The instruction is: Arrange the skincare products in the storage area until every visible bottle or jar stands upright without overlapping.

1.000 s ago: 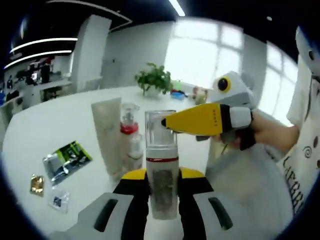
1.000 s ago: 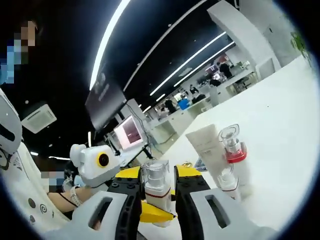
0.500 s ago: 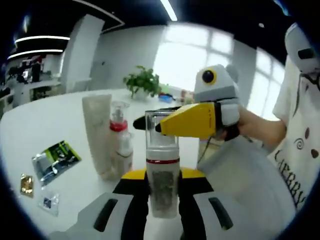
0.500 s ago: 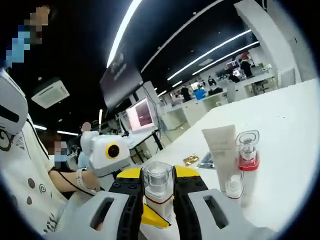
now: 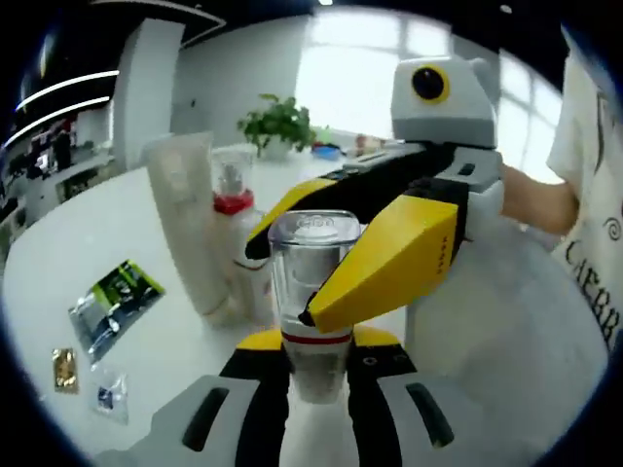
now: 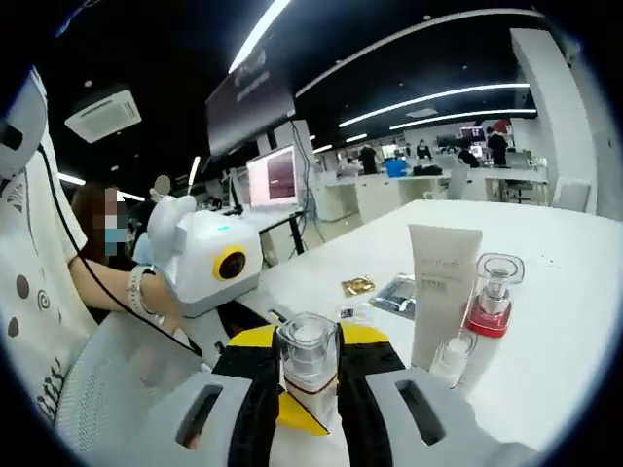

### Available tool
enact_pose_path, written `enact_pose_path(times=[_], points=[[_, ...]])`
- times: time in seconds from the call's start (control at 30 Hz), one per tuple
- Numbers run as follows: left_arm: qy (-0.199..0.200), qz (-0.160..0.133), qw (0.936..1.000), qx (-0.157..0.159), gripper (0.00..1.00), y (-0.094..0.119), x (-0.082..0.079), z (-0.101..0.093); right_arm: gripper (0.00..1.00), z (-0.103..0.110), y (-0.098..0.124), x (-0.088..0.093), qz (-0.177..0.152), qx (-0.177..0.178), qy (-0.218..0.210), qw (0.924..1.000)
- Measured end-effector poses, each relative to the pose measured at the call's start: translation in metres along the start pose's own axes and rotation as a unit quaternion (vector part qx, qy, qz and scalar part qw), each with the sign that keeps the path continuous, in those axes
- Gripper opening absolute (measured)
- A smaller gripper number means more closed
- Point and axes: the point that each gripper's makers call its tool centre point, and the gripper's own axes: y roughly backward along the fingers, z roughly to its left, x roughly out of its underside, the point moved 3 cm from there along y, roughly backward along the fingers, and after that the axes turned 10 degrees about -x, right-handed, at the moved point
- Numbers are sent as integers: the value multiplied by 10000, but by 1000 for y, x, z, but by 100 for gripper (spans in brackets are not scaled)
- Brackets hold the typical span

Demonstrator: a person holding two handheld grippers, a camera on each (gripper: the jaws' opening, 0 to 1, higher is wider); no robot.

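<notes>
Your left gripper (image 5: 316, 375) and right gripper (image 6: 309, 389) both have the pump bottle (image 5: 313, 292) between their jaws. Beyond it, on the table (image 5: 88, 233), a tube (image 5: 185, 219) stands just beside a capped bottle (image 5: 234, 209). Sachets (image 5: 117, 302) lie well apart from them.

Count of things on the white bench (image 6: 574, 292):

- One clear-capped pump bottle with a red band (image 5: 313, 292), between both pairs of tongs.
- One upright cream tube (image 6: 440, 292).
- One red-collared bottle with a clear cap (image 6: 492, 302).
- One small white bottle (image 6: 451, 358) just in front of the tube.
- Three flat sachets: one green and black (image 5: 115, 304), one gold (image 5: 65, 370), one small clear (image 5: 110, 397).
- One potted plant (image 5: 277, 125) at the far side.
- Tongs: two pairs, left tongs (image 5: 313, 389) and right tongs (image 6: 308, 389).
</notes>
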Motion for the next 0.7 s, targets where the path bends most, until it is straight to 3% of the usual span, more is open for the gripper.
enact_pose_path(times=[0.37, 0.7], points=[[-297, 214, 9989, -282, 17, -12, 28, 15, 21, -7, -10, 25, 461, 97, 255, 9986], [-455, 206, 9983, -314, 18, -19, 34, 18, 22, -13, -9, 33, 589, 213, 269, 9977]])
